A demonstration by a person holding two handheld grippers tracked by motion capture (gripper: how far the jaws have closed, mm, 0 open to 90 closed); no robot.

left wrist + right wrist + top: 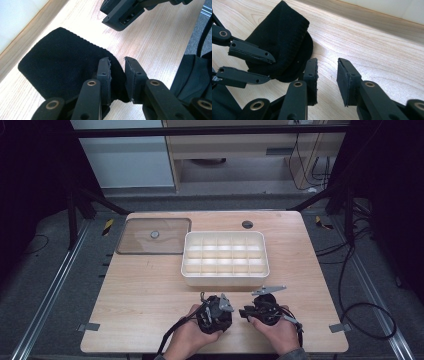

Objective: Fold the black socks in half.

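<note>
A black knitted cloth [62, 60] lies flat on the wooden table, close to the front wall of a white box. In the left gripper view my left gripper [117, 62] stands over the cloth's near edge. Its jaws are a little apart and the pads do not press on the fabric. My right gripper [327, 63] is open over bare wood just right of the cloth [284, 37], with nothing between its jaws. From above, both grippers face each other near the table's front edge, the left gripper [226, 310] and the right gripper [246, 312] almost tip to tip.
A white box [225, 279] with several compartments stands mid-table just beyond the hands. A transparent lid [150, 240] with a round knob lies at the back left. A cable hole [247, 224] sits near the back edge. Dark frame bars flank the table.
</note>
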